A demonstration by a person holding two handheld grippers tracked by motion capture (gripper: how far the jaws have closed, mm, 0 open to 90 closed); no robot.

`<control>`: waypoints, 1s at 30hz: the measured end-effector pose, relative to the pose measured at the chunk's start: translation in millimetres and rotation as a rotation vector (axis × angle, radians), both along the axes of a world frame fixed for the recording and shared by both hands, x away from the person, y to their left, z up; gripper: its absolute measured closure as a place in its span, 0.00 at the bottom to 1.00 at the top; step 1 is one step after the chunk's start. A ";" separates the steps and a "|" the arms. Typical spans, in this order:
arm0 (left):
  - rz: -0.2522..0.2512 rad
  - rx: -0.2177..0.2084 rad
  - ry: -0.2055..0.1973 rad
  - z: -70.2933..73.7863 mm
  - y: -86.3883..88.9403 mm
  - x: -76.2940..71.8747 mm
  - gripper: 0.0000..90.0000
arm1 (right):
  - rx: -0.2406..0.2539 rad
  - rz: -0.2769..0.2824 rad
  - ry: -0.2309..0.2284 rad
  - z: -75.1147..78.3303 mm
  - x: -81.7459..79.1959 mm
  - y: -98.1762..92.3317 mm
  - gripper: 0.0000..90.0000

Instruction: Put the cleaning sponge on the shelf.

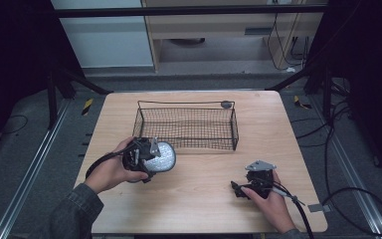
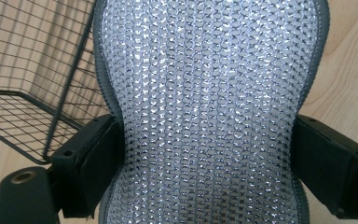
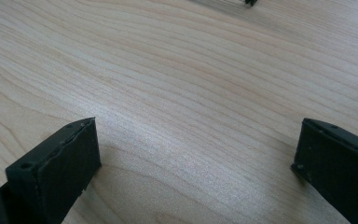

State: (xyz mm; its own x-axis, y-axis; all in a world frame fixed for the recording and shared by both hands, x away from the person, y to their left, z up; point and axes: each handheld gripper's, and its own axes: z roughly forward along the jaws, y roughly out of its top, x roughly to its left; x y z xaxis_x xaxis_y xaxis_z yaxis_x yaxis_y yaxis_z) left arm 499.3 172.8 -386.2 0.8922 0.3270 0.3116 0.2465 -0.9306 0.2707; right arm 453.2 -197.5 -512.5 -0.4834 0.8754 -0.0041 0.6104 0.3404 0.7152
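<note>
A silver mesh pad (image 1: 163, 157) with a grey edge is lifted just above the wooden table (image 1: 204, 209), in front of the left end of a black wire basket (image 1: 186, 103). My left gripper (image 1: 153, 158) is shut on it. In the left gripper view, the two black jaws pinch the silver mesh pad (image 2: 209, 84) into a narrow waist, with the left gripper (image 2: 207, 168) beside the wire basket (image 2: 28, 70). My right gripper (image 1: 238, 188) rests low over the front right of the table. In its own view, the right gripper (image 3: 196, 154) stands open over bare wood.
The basket stands at the middle back of the table, and nothing lies in the parts of it I can see. A small dark round thing (image 1: 226, 104) sits at its far right corner. A cable (image 1: 298, 209) trails from the right gripper off the table's front edge.
</note>
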 end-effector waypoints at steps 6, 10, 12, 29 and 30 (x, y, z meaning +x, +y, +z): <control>-0.001 0.013 -0.028 11.5 -5.3 6.2 0.13 | -0.001 -0.002 0.001 0.0 0.0 0.1 0.00; -0.013 0.028 -0.049 14.5 -9.0 7.6 0.13 | -0.002 -0.002 0.000 0.0 0.1 0.2 0.00; -0.016 0.024 -0.057 16.7 -9.4 8.3 0.13 | -0.005 -0.001 0.000 0.0 0.2 0.1 0.00; -0.076 0.064 -0.134 44.1 -11.8 27.2 0.13 | 0.000 -0.006 0.000 -0.1 -0.1 0.6 0.00; -0.069 0.065 -0.145 49.0 -11.0 31.4 0.13 | -0.001 -0.006 -0.001 -0.3 0.0 0.6 0.00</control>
